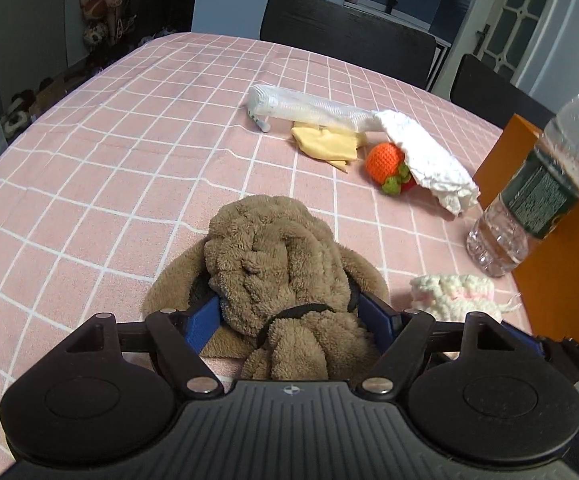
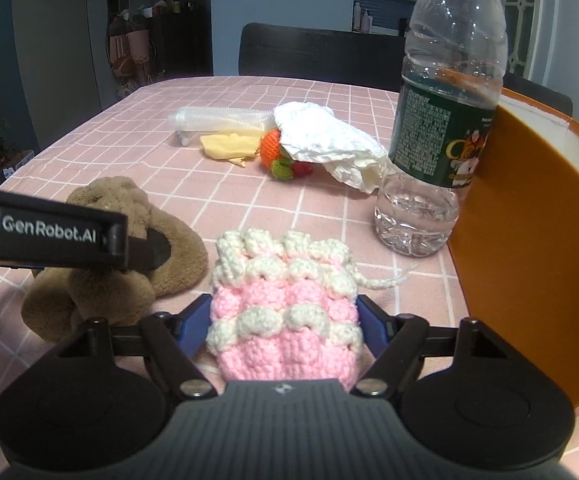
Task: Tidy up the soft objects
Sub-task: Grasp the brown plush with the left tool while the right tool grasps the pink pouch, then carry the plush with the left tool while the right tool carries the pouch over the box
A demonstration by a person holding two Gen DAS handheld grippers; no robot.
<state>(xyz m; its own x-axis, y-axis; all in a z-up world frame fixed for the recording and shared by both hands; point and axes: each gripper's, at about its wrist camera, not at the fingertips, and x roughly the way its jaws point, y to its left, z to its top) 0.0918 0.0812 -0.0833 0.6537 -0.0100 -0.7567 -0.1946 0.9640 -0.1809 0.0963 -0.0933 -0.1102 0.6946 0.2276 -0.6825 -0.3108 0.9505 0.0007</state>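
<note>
So both sets of jaws are spread wide, each straddling a soft thing without pinching it. The left gripper (image 1: 289, 312) has its blue pads either side of the brown plush toy (image 1: 277, 264), which lies floppy on the pink checked worktop (image 1: 109, 128); the right gripper (image 2: 283, 320) brackets the pink-and-cream crochet pouch (image 2: 285, 300), pads just beside it.

Risks from here, as a guess: the plush is limp with a thin black cord (image 1: 289, 314) across it, so a closing grab could catch only an ear or the cord and the rest would dangle. The pouch has a loose yarn tail (image 2: 385, 280) that could snag.

The 2 grippers sit close together, the left one crowding the right wrist view, so lifting both at once might knock them together. The water bottle (image 2: 441, 120) stands upright near the pouch, touching or just beside the orange box (image 2: 529, 220), and looks easy to tip. Farther back lie a crumpled white cloth (image 1: 429, 156) draped over an orange crochet fruit (image 1: 385, 160), a yellow cloth (image 1: 325, 144) and a sleeve of plastic cups (image 1: 301, 106).
</note>
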